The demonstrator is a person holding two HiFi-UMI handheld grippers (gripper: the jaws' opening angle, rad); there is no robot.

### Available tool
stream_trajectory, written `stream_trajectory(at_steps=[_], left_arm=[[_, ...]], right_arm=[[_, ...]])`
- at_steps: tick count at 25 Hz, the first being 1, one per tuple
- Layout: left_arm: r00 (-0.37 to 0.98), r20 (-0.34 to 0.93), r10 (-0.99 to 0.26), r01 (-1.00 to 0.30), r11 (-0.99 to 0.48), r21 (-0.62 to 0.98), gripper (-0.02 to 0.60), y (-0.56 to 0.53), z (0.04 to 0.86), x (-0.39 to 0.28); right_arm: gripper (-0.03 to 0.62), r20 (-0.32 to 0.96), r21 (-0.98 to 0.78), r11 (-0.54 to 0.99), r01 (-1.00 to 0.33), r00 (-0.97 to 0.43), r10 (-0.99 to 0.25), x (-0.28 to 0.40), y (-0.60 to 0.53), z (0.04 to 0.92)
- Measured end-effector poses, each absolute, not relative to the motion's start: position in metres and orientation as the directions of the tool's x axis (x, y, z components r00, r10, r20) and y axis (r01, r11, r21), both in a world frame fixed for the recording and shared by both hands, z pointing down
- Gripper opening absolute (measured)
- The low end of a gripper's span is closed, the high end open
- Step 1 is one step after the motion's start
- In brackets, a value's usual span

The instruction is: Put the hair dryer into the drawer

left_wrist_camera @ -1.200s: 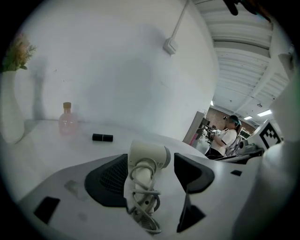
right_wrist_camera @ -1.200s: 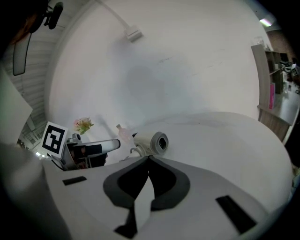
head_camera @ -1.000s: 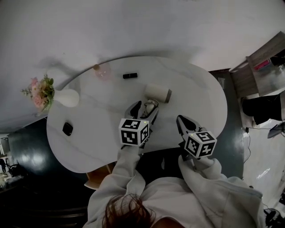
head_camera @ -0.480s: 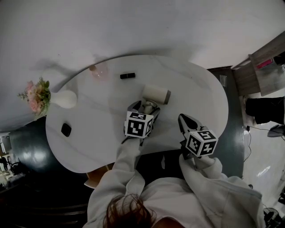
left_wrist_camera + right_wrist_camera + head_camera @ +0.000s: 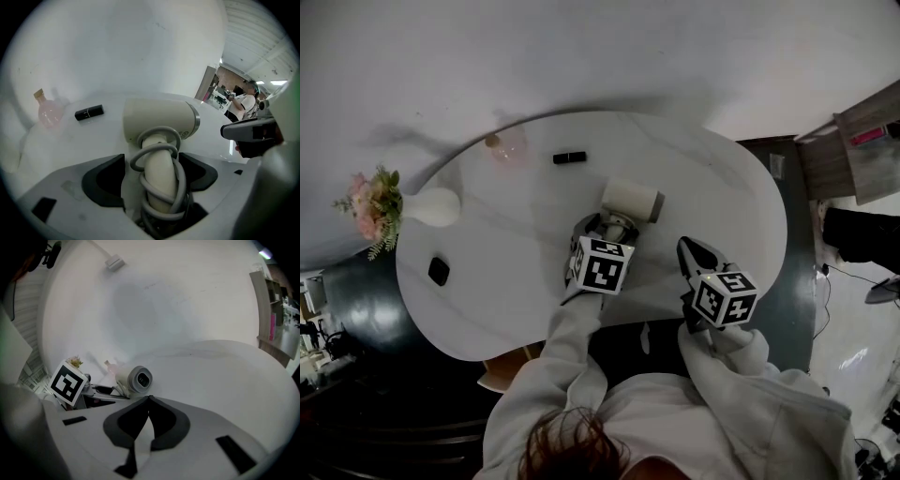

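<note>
Cream plastic hair dryer (image 5: 630, 200) (image 5: 159, 119) lies on its side on the white oval tabletop (image 5: 722, 197), about mid-table, a bit toward the near edge. Barrel runs left-right; the handle (image 5: 161, 183) points to the near edge, with a grey cord (image 5: 154, 140) wrapped round it.

Left gripper (image 5: 605, 225) (image 5: 157, 173) is angled down over the handle. Its jaws are spread wide and have just been opening. The handle and cord sit between them, with a gap on the left pad side. The right pad is close to the cord; contact unclear. No pinch.

Right gripper (image 5: 694, 253) (image 5: 149, 401) is at the near edge, right of the dryer, well apart from it. Its jaws are pressed together at the tips with nothing between them. The dryer's round open end (image 5: 138, 378) faces it.

Pink glass bottle (image 5: 508, 147) (image 5: 47, 112) and small black bar-shaped object (image 5: 569, 157) (image 5: 89, 112) sit near the far edge, near each other but apart. White vase (image 5: 431, 208) with pink flowers (image 5: 366, 211) lies tipped at the left edge, flowers overhanging. Small black rounded object (image 5: 439, 271) is near the left edge, nearer the person than the vase.
</note>
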State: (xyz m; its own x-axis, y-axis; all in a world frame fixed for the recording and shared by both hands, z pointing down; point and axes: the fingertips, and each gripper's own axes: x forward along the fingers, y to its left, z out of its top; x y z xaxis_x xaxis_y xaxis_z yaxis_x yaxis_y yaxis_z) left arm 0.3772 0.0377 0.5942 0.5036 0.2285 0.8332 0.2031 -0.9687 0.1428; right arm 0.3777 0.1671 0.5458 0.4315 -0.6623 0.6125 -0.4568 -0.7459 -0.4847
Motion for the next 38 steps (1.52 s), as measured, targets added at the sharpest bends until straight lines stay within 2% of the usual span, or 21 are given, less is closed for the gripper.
stream_trajectory(at_steps=[7, 8, 9, 12, 22, 30, 38], left_arm=[[0.510, 0.837, 0.199, 0.201, -0.973, 0.109, 0.343, 0.037, 0.595, 0.378], [0.512, 0.835, 0.201, 0.216, -0.971, 0.101, 0.327, 0.039, 0.594, 0.379], [0.513, 0.833, 0.207, 0.235, -0.967, 0.096, 0.269, 0.041, 0.594, 0.379], [0.516, 0.826, 0.227, 0.255, -0.961, 0.104, 0.238, 0.042, 0.592, 0.378], [0.563, 0.788, 0.249, 0.254, -0.959, 0.122, 0.229, 0.045, 0.587, 0.375], [0.615, 0.727, 0.306, 0.241, -0.950, 0.196, 0.229, 0.038, 0.574, 0.368], [0.679, 0.683, 0.269, 0.185, -0.963, 0.195, 0.225, 0.001, 0.548, 0.337]], right_arm=[[0.049, 0.621, -0.484, -0.742, -0.464, 0.416, -0.664, 0.380, 0.168, 0.551], [0.049, 0.621, -0.485, -0.741, -0.466, 0.413, -0.666, 0.380, 0.168, 0.551], [0.049, 0.621, -0.486, -0.738, -0.469, 0.409, -0.669, 0.379, 0.167, 0.551], [0.049, 0.616, -0.491, -0.726, -0.481, 0.397, -0.680, 0.379, 0.163, 0.551], [0.049, 0.620, -0.497, -0.698, -0.516, 0.351, -0.702, 0.381, 0.149, 0.556], [0.049, 0.621, -0.462, -0.711, -0.531, 0.378, -0.686, 0.375, 0.146, 0.544], [0.049, 0.614, -0.450, -0.693, -0.564, 0.369, -0.698, 0.352, 0.116, 0.532]])
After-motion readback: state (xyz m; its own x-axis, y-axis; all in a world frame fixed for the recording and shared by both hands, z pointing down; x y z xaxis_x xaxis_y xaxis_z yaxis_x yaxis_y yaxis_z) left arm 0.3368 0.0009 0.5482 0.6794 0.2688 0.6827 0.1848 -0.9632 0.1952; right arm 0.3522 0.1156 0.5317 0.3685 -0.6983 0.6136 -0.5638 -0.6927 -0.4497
